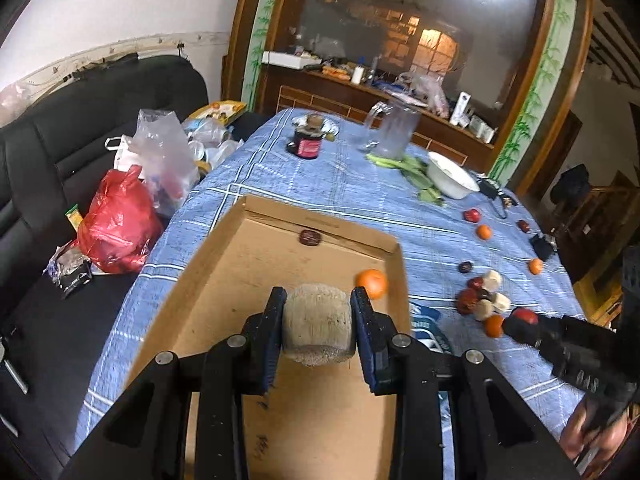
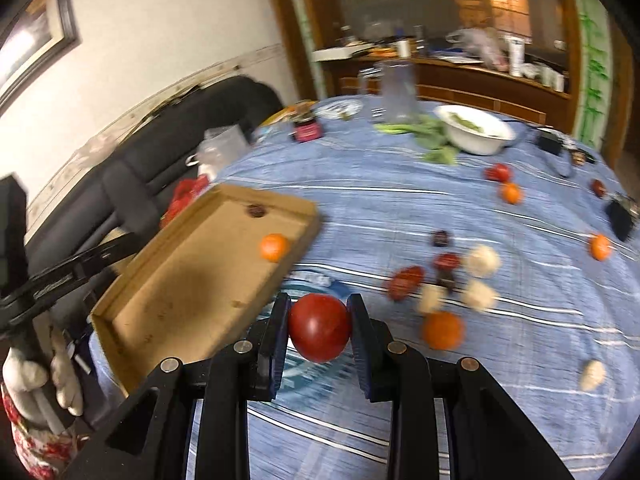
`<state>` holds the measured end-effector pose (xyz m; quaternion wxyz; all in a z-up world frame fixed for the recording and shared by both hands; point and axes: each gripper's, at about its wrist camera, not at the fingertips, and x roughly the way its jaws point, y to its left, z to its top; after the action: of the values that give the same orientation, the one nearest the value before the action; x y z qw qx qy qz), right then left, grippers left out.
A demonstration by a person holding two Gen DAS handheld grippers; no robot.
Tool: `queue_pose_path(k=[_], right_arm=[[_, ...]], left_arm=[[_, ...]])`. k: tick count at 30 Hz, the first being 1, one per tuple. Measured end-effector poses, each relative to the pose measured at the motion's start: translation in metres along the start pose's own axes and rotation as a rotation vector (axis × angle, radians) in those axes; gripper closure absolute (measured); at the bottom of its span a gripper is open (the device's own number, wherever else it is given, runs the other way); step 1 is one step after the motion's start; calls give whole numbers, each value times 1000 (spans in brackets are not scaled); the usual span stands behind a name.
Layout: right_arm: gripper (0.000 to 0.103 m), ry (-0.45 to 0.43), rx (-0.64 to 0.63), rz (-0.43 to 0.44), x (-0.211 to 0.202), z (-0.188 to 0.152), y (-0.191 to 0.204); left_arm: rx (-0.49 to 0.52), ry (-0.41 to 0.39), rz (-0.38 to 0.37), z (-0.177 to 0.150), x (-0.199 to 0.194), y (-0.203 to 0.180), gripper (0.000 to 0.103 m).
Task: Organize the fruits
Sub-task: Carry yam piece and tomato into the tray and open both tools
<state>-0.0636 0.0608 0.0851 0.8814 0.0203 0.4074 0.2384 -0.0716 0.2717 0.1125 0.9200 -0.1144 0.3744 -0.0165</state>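
The left gripper (image 1: 319,322) is pinching a beige peeled fruit (image 1: 319,326) above the cardboard tray (image 1: 256,216); the right gripper (image 2: 319,328) is squeezing a tomato (image 2: 320,327) beside the tray, risking bruising or a slip.

Beige fruit (image 1: 319,322) clamped above cardboard tray (image 1: 224,280), red fruit (image 2: 320,327) clamped

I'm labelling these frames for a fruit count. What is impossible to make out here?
- Right wrist view: loose fruits beside the orange are motion-blurred, so their kinds are unclear.
- Left wrist view: the cardboard tray's near end is hidden behind the left gripper.
- Left wrist view: the dark piece in the tray is too small to identify.
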Motion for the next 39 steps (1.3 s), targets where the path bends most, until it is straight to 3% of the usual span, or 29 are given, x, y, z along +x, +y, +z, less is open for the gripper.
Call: queue_pose_path(k=[7,17,27,32,36,39], right_arm=[[71,73,-62,75,70,17,49],[71,174,-80,59,140,30,62],[71,188,-118,15,156,27,65],[70,184,-134,-2,157,26,68],[49,158,-154,-5,151,26,72],[49,120,-175,-18,138,27,75]], left_arm=[[-39,107,15,23,57,19,71],[-82,235,59,37,119,40,71],[-83,277,86,36,141,43,71],[-85,273,97,37,141,42,54],[-115,257,74,41,129,46,53],[-132,225,64,44,112,48,51]])
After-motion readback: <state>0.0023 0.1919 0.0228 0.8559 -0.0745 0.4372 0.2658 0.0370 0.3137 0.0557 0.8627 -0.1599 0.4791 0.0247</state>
